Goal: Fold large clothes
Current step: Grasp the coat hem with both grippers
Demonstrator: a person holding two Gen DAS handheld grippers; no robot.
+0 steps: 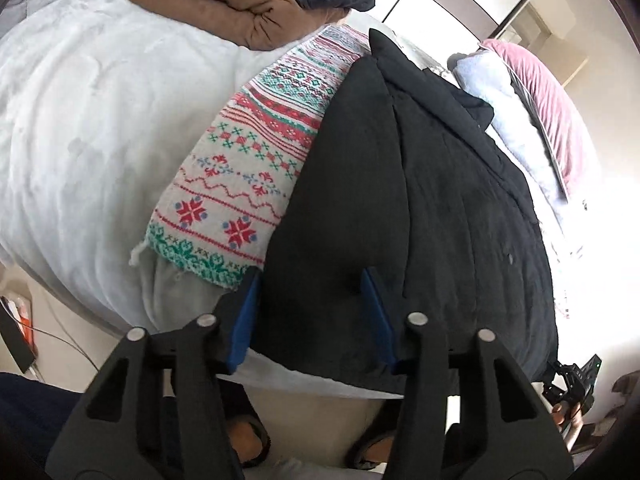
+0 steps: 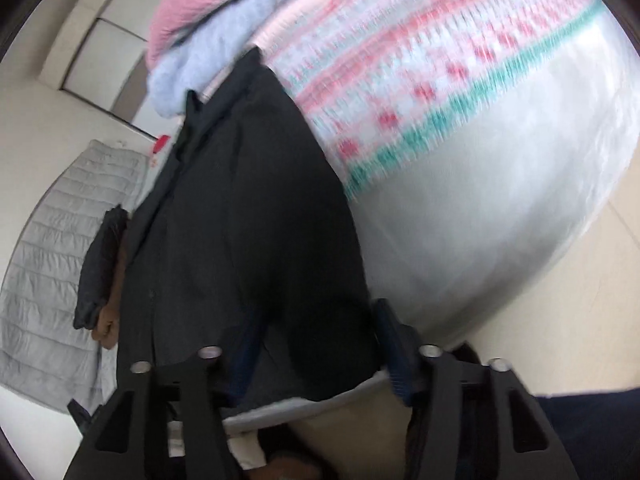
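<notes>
Left gripper (image 1: 310,280) jaws straddle black coat (image 1: 420,200) hem; right gripper (image 2: 316,320) jaws likewise, grip unclear; patterned sweater (image 1: 248,160) beside.

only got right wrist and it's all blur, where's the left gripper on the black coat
Observer: The left gripper straddles the black coat at its near hem, at the corner by the patterned blanket.
Operator: pinching yet
Observer: No. Its blue pads stand apart, with the cloth lying flat between them.
Operator: that blanket's a smear here, what's on it
Observer: Red snowflakes above a green border.
</notes>
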